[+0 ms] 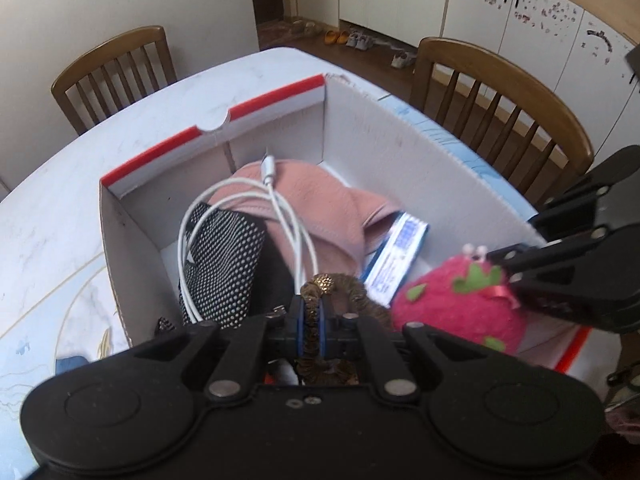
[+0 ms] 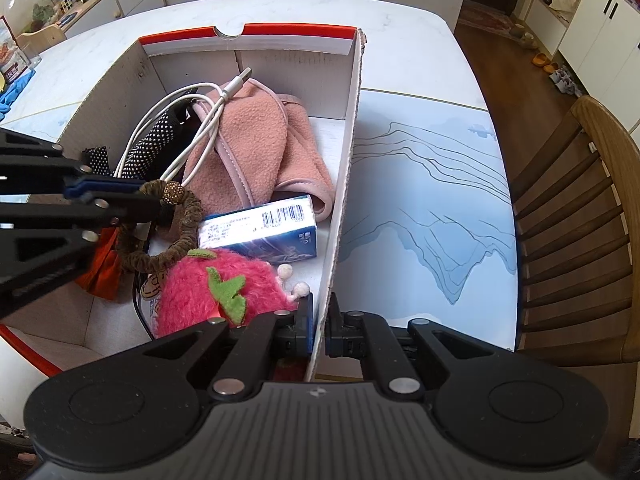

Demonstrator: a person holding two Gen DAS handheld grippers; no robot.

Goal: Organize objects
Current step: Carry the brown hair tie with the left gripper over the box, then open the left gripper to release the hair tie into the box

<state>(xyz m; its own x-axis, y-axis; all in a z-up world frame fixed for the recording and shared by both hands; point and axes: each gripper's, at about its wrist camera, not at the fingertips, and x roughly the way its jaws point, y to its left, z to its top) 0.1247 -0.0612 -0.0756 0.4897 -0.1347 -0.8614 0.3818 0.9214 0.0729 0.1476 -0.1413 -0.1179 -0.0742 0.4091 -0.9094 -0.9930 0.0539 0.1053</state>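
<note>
A white cardboard box with a red rim (image 1: 260, 104) (image 2: 352, 128) stands on the table. My left gripper (image 1: 311, 312) (image 2: 132, 196) is shut on a brown hair scrunchie (image 1: 340, 284) (image 2: 176, 240) with a gold bead and holds it over the box's near end. My right gripper (image 2: 319, 320) (image 1: 516, 276) is shut on the box's right wall. In the box lie a pink plush strawberry (image 1: 456, 308) (image 2: 216, 292), a white USB cable (image 1: 240, 216) (image 2: 188, 128), a pink fleece cloth (image 1: 316, 204) (image 2: 248, 148), a black dotted pouch (image 1: 224, 264) (image 2: 156, 140) and a blue-white carton (image 1: 400, 256) (image 2: 264, 228).
The box stands on a white marble-pattern table (image 1: 80, 184) with a blue mountain print (image 2: 424, 208). Wooden chairs (image 1: 116, 72) (image 1: 504, 92) (image 2: 580, 216) stand around it. An orange item (image 2: 100, 268) lies in the box's near corner. White cabinets (image 1: 520, 12) line the far wall.
</note>
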